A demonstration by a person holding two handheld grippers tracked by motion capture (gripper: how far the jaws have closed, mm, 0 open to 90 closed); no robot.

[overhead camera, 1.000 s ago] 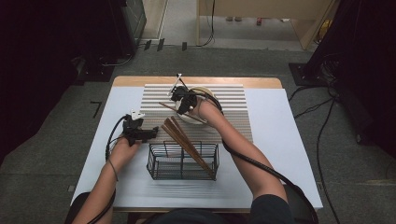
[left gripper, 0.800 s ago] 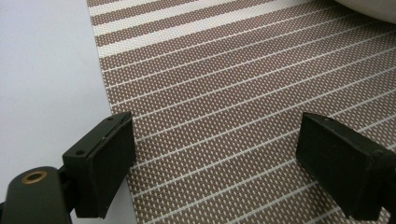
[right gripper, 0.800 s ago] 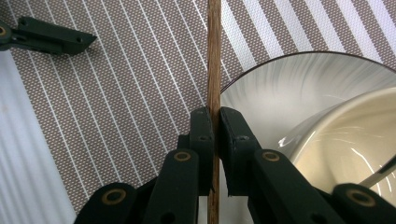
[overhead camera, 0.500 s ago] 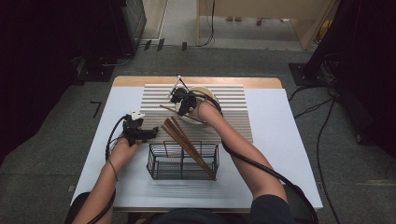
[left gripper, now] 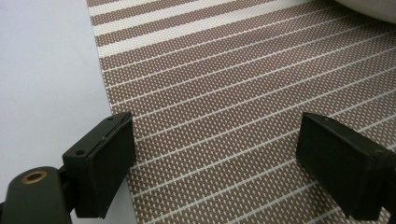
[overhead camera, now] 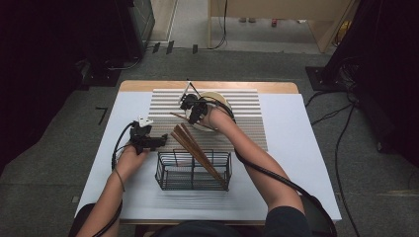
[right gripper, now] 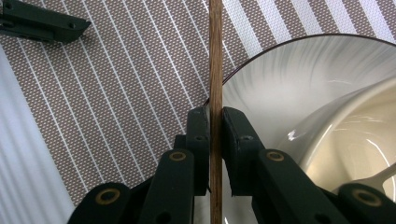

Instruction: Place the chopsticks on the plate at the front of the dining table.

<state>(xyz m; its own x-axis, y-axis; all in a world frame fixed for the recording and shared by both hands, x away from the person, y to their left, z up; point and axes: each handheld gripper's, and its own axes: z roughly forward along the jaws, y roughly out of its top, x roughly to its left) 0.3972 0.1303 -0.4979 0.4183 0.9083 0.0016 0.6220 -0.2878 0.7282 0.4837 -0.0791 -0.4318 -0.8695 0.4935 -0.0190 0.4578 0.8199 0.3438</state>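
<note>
The right tool (right gripper: 215,119) is clenched on a single brown chopstick (right gripper: 215,60), its two black jaws pressing the stick from either side. In the right gripper view the chopstick runs straight up between the jaws, passing along the rim of a white plate (right gripper: 280,84) that carries a cream bowl (right gripper: 369,135). In the high view the right tool (overhead camera: 193,107) sits over the near-left edge of the plate (overhead camera: 217,96), and the held chopstick (overhead camera: 177,116) pokes out to the left just above the striped mat (overhead camera: 247,118).

The left tool (left gripper: 215,158) is released: its jaws stand wide apart with nothing between them, hovering over the left part of the mat (left gripper: 243,93), close to where it meets the pale surface (left gripper: 42,70). In the high view the left tool (overhead camera: 143,137) is at the mat's left edge, well apart from the right one.

A black wire basket (overhead camera: 193,171) stands on the surface (overhead camera: 306,163) in front of the person, just below the mat. Several more chopsticks (overhead camera: 195,150) lean in it, their lower ends in the basket's right corner and their upper ends slanting out toward the upper left, over the mat, between the two tools.
</note>
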